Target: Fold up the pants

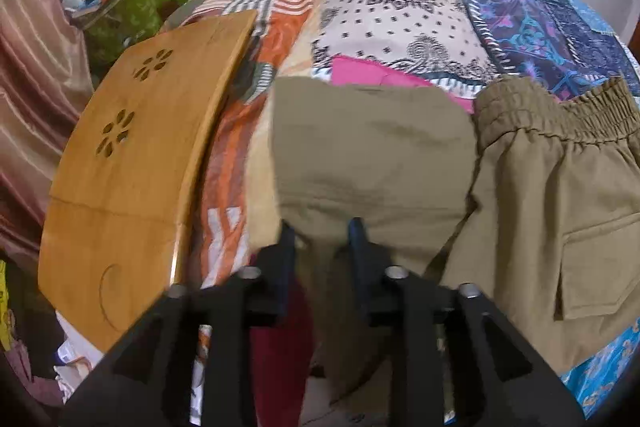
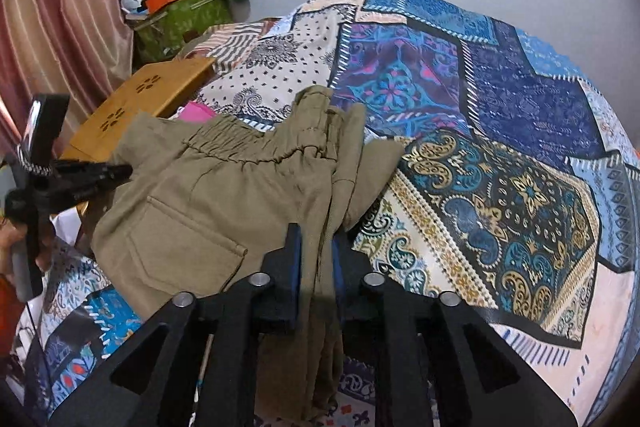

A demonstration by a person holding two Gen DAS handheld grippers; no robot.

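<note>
Khaki pants [image 2: 224, 203] lie half-folded on the patchwork bedspread [image 2: 500, 155], the left gripper [image 1: 322, 233] part-open over a leg, the right gripper [image 2: 316, 241] narrow, pinching cloth; next, lay it flat, release, smooth

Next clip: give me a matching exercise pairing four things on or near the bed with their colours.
Things:
1. pants
2. lap tray with flower cut-outs
3. curtain
4. cloth under the pants' far edge

Colours:
A. pink
B. olive khaki
C. light wood brown
D. striped dusty rose

Pairs: 1-B, 2-C, 3-D, 4-A
</note>
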